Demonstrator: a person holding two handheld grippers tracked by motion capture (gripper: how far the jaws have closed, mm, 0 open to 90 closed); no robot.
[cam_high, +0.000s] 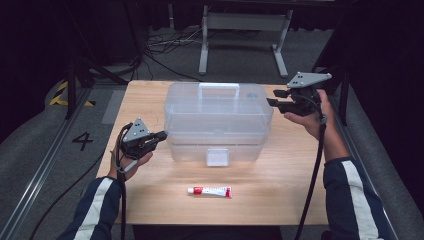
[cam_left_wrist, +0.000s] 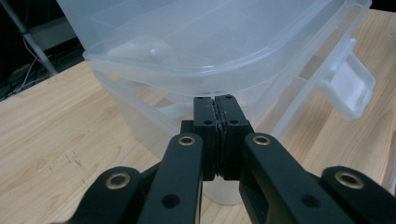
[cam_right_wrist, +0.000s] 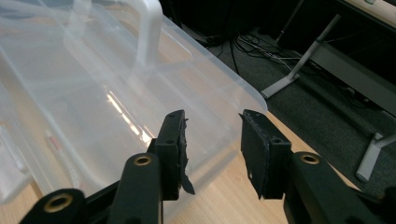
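1. Nearest the high camera lies the small red-and-white tube (cam_high: 210, 191) on the worktop (cam_high: 280, 200), on my side of the clear plastic box (cam_high: 217, 120) and well apart from both tools.
2. My left tool (cam_high: 161, 135) has its jaws pressed flat together with nothing between them; its tips sit just beside the box's left front corner, under the lid rim (cam_left_wrist: 187, 70). Whether they touch the plastic I cannot tell. I would use it as a brace against the lower shell so the box does not slide.
3. My right tool (cam_high: 273, 97) stands partly open and empty, level with the lid's right end. In the right gripper view the lid's corner (cam_right_wrist: 252, 100) lies just ahead of the gap between its pads.
4. I judge the step to be raising the lid. I would carry the right tool forward until the rim sits deep between the pads, then close squarely.
5. The white latch (cam_high: 217, 157) at the front looks down; if it holds, free it first.
6. Lift slowly: the thin, slick rim may slip.
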